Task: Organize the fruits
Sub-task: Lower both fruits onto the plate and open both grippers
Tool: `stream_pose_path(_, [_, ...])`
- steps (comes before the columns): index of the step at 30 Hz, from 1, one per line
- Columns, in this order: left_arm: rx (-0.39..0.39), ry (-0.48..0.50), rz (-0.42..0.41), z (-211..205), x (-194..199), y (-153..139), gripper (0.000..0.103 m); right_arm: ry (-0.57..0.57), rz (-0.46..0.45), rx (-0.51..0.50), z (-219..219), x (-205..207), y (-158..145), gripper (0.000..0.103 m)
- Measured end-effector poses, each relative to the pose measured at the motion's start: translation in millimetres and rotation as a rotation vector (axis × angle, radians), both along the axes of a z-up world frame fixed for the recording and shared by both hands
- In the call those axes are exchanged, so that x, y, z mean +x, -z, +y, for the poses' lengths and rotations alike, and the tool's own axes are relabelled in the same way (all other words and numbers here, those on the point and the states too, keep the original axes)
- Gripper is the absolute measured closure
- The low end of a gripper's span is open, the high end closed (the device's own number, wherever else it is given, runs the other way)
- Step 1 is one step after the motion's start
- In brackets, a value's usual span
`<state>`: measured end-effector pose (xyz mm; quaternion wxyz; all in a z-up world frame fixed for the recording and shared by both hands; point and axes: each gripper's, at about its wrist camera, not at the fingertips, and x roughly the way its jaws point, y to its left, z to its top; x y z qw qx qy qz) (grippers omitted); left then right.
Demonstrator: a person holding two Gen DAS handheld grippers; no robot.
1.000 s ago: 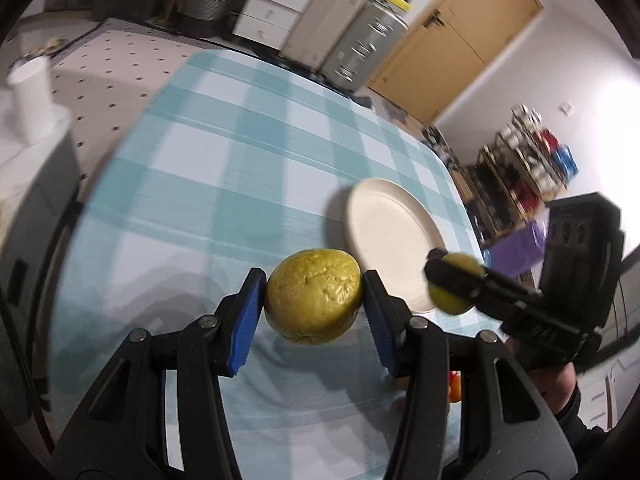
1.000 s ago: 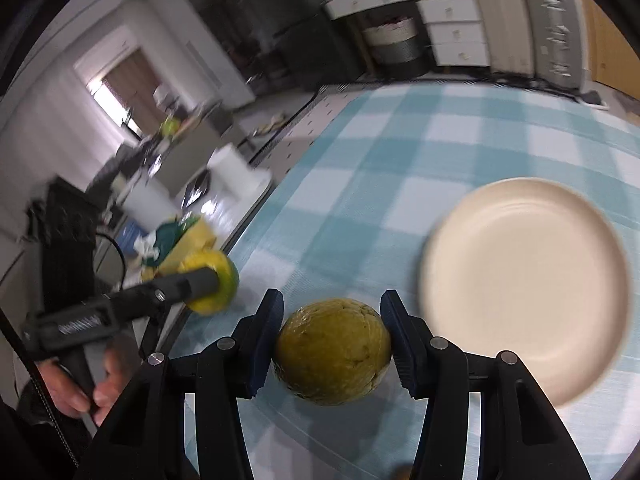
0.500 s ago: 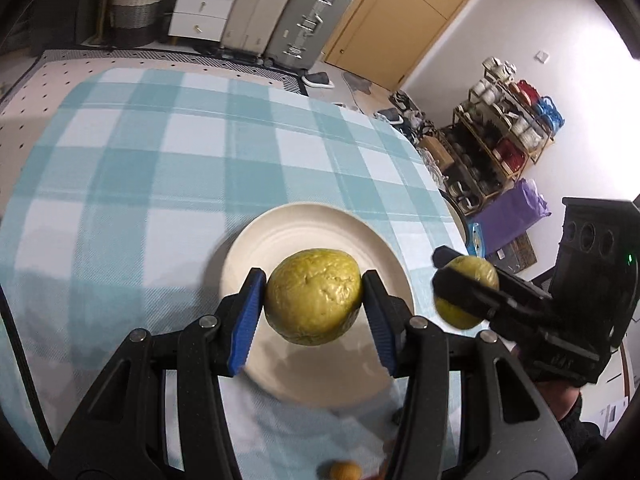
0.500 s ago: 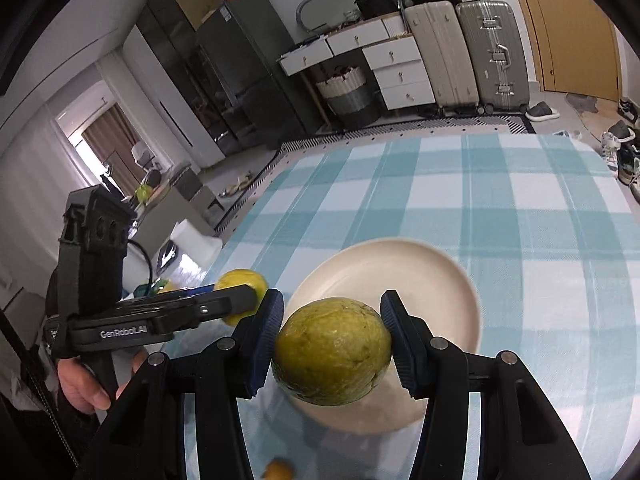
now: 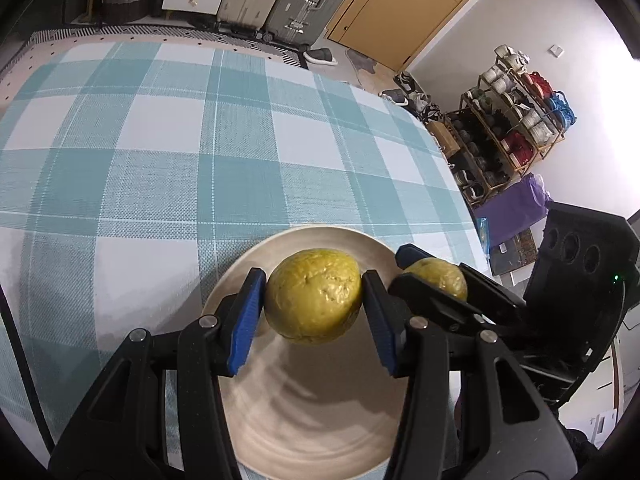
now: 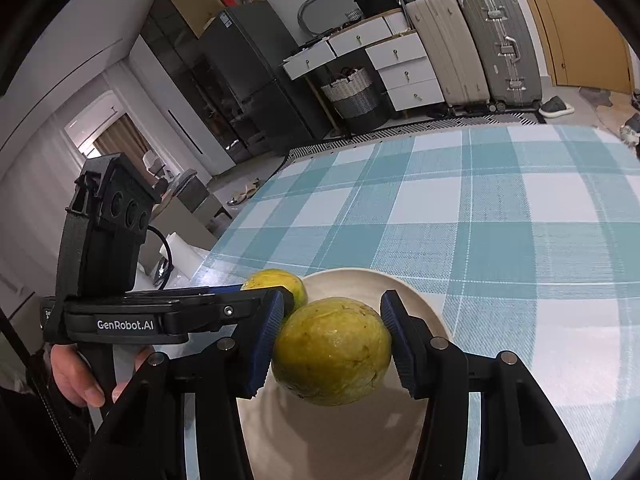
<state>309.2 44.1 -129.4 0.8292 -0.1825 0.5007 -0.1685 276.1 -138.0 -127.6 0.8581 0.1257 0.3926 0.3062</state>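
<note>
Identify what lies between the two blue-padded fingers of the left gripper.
A round yellow-green fruit, clamped by both pads of the left gripper, held above the cream round plate; the left wrist view shows it.

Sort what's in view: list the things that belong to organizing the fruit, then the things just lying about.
Part of the job:
- fruit clamped in the left gripper
- second fruit clamped in the right gripper
- plate beneath both

Just lying about:
- suitcases
- drawers
- basket
- shelf rack
- purple bag
</note>
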Motion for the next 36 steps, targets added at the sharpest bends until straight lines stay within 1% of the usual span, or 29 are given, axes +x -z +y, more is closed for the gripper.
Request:
stream_pose_path(4, [-0.01, 0.002, 0.016, 0, 6, 8, 0.056, 0.002, 0.013, 0.016, 2, 9, 11, 0.051])
stream_pose_path(8, [-0.006, -0.001, 0.02, 0, 12, 13, 0.056, 0.012, 0.006, 0.025, 4, 13, 15, 0.051])
stream_pose_path(12, [-0.05, -0.01, 0.028, 3, 13, 12, 0.055, 0.016, 0.008, 0.067, 2, 16, 15, 0.05])
stream_pose_path(13, [-0.048, -0.012, 0.024, 4, 12, 10, 0.048, 0.019, 0.004, 0.069, 1, 16, 13, 0.049])
stream_pose_path(15, [-0.035, -0.019, 0.017, 4, 8, 4, 0.038, 0.034, -0.019, 0.063, 1, 13, 8, 0.044])
stream_pose_path(17, [-0.032, -0.023, -0.007, 6, 0, -6, 0.038, 0.042, -0.04, 0.071, -2, 9, 1, 0.042])
stream_pose_path(18, [-0.024, -0.026, -0.016, 6, -3, -10, 0.037, 0.051, -0.047, 0.072, -4, 5, -4, 0.041])
stream_pose_path(19, [-0.007, -0.03, -0.03, 7, -8, -15, 0.034, 0.063, -0.057, 0.07, -7, 1, -9, 0.039])
stream_pose_path(22, [0.045, -0.052, -0.072, 7, -26, -29, 0.027, 0.096, -0.091, 0.07, -19, -16, -23, 0.029])
stream_pose_path(24, [0.076, -0.055, -0.096, 6, -39, -37, 0.026, 0.119, -0.12, 0.046, -26, -32, -33, 0.025])
stream_pose_path(25, [0.093, -0.058, -0.106, 5, -46, -42, 0.026, 0.127, -0.129, 0.031, -28, -39, -37, 0.021])
stream_pose_path(26, [0.107, -0.061, -0.115, 5, -52, -45, 0.026, 0.137, -0.14, 0.017, -30, -46, -40, 0.019])
stream_pose_path(28, [0.127, -0.061, -0.136, 2, -67, -52, 0.026, 0.147, -0.155, 0.003, -35, -63, -47, 0.018])
stream_pose_path(32, [0.206, -0.068, -0.187, -7, -97, -68, 0.026, 0.159, -0.174, -0.029, -41, -94, -57, 0.016])
stream_pose_path(33, [0.215, -0.068, -0.199, -8, -104, -71, 0.025, 0.163, -0.18, -0.037, -42, -102, -60, 0.015])
stream_pose_path(34, [0.228, -0.071, -0.213, -10, -112, -75, 0.022, 0.166, -0.186, -0.043, -43, -108, -62, 0.012])
stream_pose_path(36, [0.257, -0.086, -0.238, -13, -129, -82, 0.021, 0.165, -0.209, -0.054, -43, -124, -67, 0.009])
